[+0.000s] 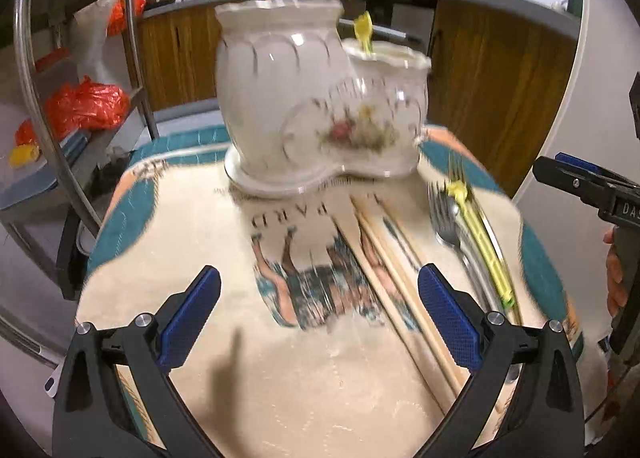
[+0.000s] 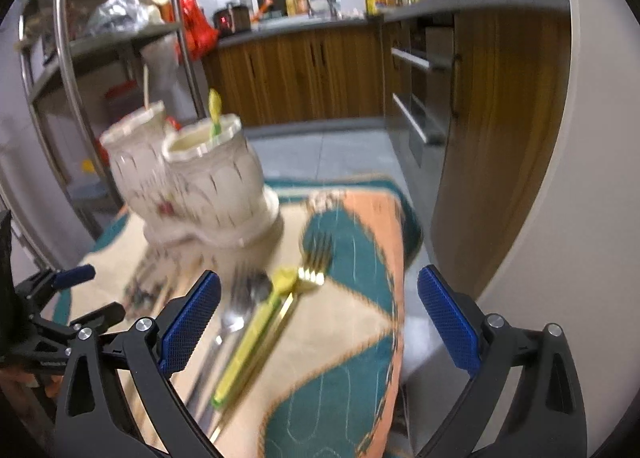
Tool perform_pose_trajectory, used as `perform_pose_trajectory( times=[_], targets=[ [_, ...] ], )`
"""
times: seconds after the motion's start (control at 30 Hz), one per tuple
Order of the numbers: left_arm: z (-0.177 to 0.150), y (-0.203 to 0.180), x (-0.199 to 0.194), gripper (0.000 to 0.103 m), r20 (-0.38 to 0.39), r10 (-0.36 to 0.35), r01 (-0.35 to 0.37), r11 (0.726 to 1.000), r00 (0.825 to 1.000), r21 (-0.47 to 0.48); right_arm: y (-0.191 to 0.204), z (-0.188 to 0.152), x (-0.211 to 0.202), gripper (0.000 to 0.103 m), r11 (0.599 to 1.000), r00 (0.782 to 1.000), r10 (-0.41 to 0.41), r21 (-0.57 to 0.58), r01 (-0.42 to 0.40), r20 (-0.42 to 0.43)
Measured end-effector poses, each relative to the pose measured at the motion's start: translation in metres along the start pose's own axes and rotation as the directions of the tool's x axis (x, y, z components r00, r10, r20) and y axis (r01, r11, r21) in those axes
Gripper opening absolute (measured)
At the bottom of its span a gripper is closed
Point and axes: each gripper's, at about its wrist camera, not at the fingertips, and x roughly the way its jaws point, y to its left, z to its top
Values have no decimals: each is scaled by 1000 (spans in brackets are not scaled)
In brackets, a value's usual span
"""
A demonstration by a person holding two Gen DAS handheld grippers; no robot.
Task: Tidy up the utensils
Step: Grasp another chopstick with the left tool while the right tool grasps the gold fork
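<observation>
Both tongs, left (image 1: pixel 319 322) and right (image 2: pixel 319 322), hung apart and empty over the bench (image 1: pixel 280 398). Chopsticks (image 1: pixel 400 278), forks (image 2: pixel 316 258) and a yellow utensil (image 2: pixel 248 338) lay loose beside the two-pot ceramic holder (image 1: pixel 304 98) (partly filled). Next seemingly: gripping one.

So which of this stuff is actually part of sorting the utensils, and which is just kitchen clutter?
For the job:
- ceramic holder, two cups
- chopsticks on the cloth
- silver fork
- yellow-green utensil
- gold fork
- left gripper and right gripper, both open

Just lying about:
- orange bags
- metal rack
- counter items
</observation>
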Motion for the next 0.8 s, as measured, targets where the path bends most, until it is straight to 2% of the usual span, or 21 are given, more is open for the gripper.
perform_pose_trajectory(
  times=[0.23,0.27,0.3,0.33,0.4,0.6,0.73,0.8],
  targets=[
    [-10,-10,11,97,-42,23,-23,1000,999,16,6,-17,24,95,1000,994,-18,-14,17,-111],
    [-10,-11,12,96,-47,26,-25,999,999,22,8,-19,26,93,1000,993,-18,-17,16,-121],
    [-11,-12,13,95,-56,23,-21,999,998,29,9,-22,27,84,1000,991,-18,-19,15,-129],
    [-11,-14,14,89,-63,18,-16,999,998,33,10,-24,30,79,1000,990,-17,-21,15,-142],
    [-13,-15,15,79,-80,16,-13,999,997,47,11,-23,34,60,1000,986,-9,-17,6,-165],
    [-14,-19,17,61,-105,-10,17,998,994,65,19,-24,37,34,999,976,34,-15,-38,-214],
    [-12,-25,19,46,-116,-25,36,995,993,90,25,-22,43,31,999,967,44,-18,-50,-252],
    [-11,-27,19,33,-121,-37,50,994,992,101,28,-21,48,31,999,961,40,-22,-47,-274]
  ],
)
